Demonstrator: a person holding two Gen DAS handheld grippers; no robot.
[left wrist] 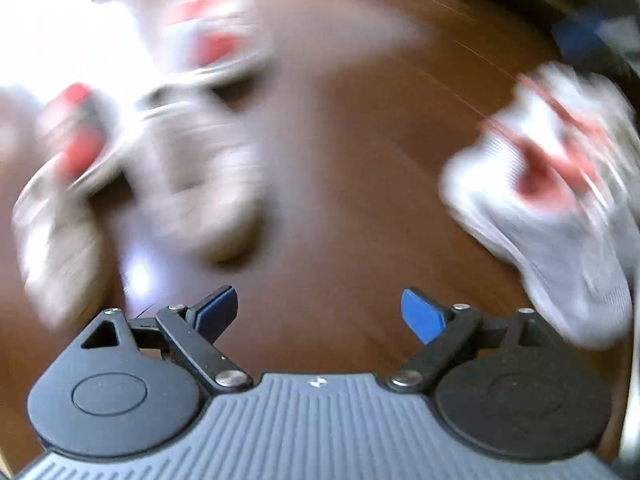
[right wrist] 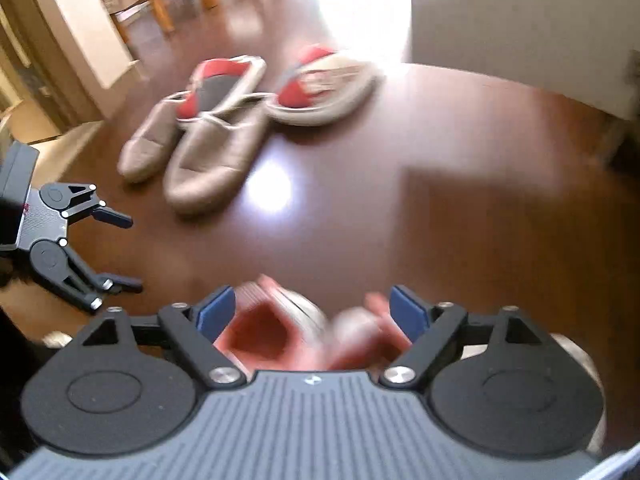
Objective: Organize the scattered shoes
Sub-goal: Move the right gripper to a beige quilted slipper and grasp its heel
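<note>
Three beige slippers with red lining lie on the dark wooden floor: two side by side (right wrist: 212, 152), a third (right wrist: 324, 92) behind them to the right. In the blurred left wrist view they sit at left (left wrist: 192, 152), and a white-and-red shoe (left wrist: 552, 200) lies at right. My left gripper (left wrist: 320, 314) is open and empty above the floor; it also shows in the right wrist view (right wrist: 128, 250). My right gripper (right wrist: 312, 312) is open, with a blurred red-lined shoe (right wrist: 288, 324) between its fingers, not clamped.
Wooden chair and table legs (right wrist: 160, 4) stand at the back left. A pale wall or cabinet (right wrist: 520, 32) rises at the right. Strong light glares on the floor (right wrist: 268, 188). A blue object (left wrist: 580, 36) lies at the far right.
</note>
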